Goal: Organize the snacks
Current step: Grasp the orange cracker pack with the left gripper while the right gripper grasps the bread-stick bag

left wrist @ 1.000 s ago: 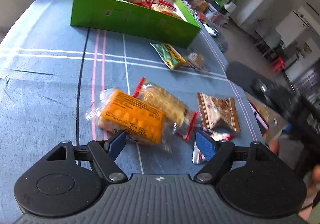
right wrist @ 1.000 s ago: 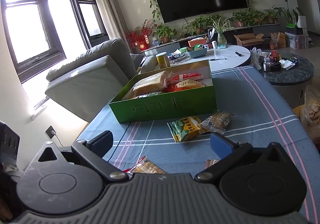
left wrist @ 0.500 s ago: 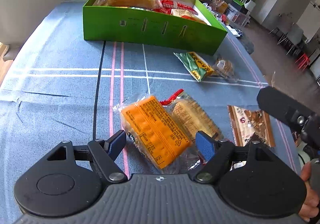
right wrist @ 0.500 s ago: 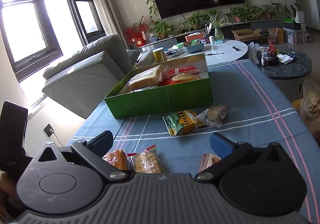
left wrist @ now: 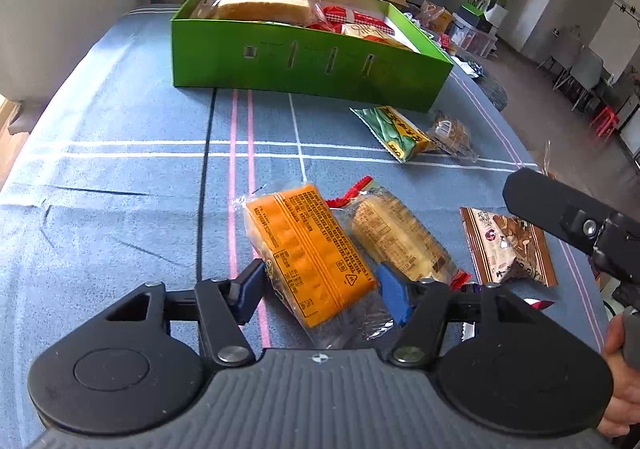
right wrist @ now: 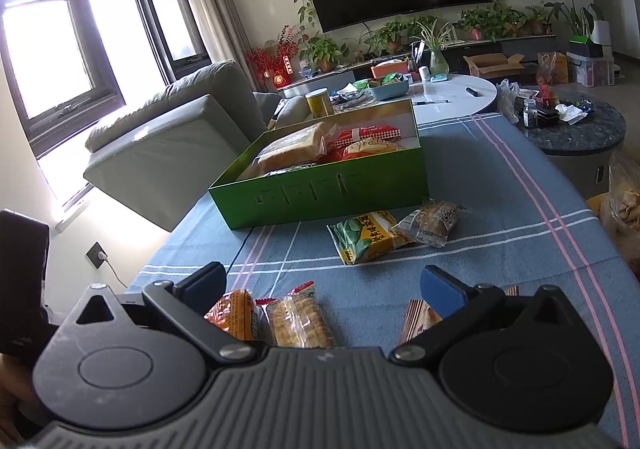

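Partly done: green box [left wrist: 308,65] holds several snacks; five packets on the table [left wrist: 120,169] in front of it.
My left tool [left wrist: 320,289] straddles the orange packet [left wrist: 308,249], not visibly pinching; right tool [right wrist: 324,285] spread, empty.

Strong daylight is admitted through the windows [right wrist: 60,41], which are blown out to near white in the right wrist view. A bright glare patch is thrown on the sofa [right wrist: 168,137] beside them. The tablecloth [left wrist: 120,177] is evenly and brightly lit, and only soft, short shadows are cast under the snack packets. Both views are rendered sharp, without motion blur. Straight lines are bent outward toward the edges by fisheye distortion.
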Motion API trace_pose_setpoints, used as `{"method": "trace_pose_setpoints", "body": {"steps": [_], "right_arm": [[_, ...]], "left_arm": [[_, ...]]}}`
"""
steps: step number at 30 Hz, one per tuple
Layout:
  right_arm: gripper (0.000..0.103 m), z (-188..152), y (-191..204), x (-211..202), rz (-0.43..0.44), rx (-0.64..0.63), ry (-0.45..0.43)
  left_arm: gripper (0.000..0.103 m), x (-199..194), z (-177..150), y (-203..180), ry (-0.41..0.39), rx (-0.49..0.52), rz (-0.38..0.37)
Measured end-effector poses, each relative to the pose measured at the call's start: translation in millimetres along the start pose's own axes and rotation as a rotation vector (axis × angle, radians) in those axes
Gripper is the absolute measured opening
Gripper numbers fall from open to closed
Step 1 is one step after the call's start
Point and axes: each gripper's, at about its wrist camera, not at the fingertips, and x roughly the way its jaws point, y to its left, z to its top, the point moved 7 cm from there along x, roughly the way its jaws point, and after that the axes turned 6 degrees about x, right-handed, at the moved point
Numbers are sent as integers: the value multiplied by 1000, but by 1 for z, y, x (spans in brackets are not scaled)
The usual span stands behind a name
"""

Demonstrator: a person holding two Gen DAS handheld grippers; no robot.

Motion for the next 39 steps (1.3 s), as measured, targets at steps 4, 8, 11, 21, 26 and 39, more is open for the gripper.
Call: {"method": "trace_pose_setpoints", "body": {"steps": [4, 8, 11, 21, 26, 39], "right_arm": [[75, -1, 1, 1, -6, -10, 5], [76, -5, 4, 6, -20, -39, 26], [76, -12, 11, 11, -14, -78, 62], [76, -30, 31, 43, -75, -208, 175], [76, -33, 27, 51, -96, -194, 203], [75, -40, 21, 52, -133, -206, 219]], "left_arm": [[51, -9, -2, 9, -33, 14, 53], [50, -16, -6, 15, -43, 41, 70], [50, -21, -10, 18, -46, 69, 80], [64, -32, -10, 37, -59, 88, 183], [64, -26, -9, 41, -47, 47, 171], [47, -13, -13, 41, -39, 77, 172]]}}
